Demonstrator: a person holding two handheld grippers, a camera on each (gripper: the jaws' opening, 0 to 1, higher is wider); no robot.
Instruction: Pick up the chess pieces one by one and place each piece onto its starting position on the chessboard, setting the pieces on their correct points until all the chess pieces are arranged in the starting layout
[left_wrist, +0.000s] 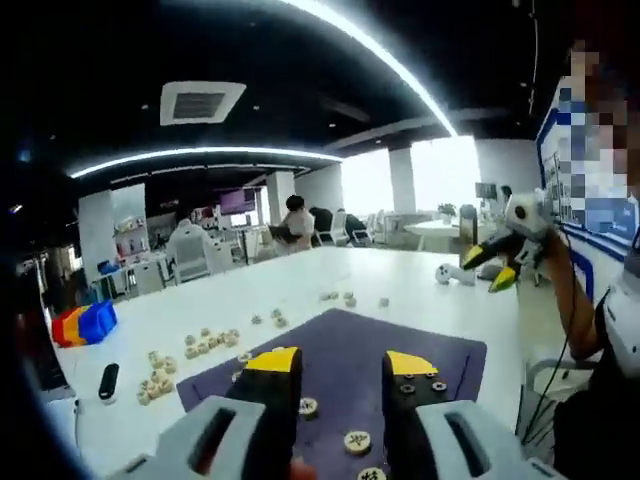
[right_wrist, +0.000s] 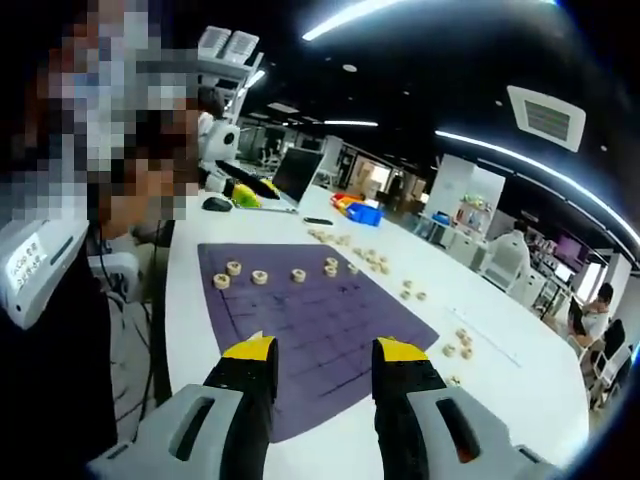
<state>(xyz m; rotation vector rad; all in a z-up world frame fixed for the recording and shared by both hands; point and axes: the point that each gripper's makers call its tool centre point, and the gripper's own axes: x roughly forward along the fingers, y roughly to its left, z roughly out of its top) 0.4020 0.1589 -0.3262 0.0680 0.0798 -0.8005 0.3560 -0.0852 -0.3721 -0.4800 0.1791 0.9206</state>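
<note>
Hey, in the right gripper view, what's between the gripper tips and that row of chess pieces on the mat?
Bare purple mat with faint grid lines; nothing lies between the right gripper and the row of chess pieces.

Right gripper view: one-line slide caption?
Open right gripper above the purple chessboard mat, four chess pieces along its far edge, others scattered on the white table.
</note>
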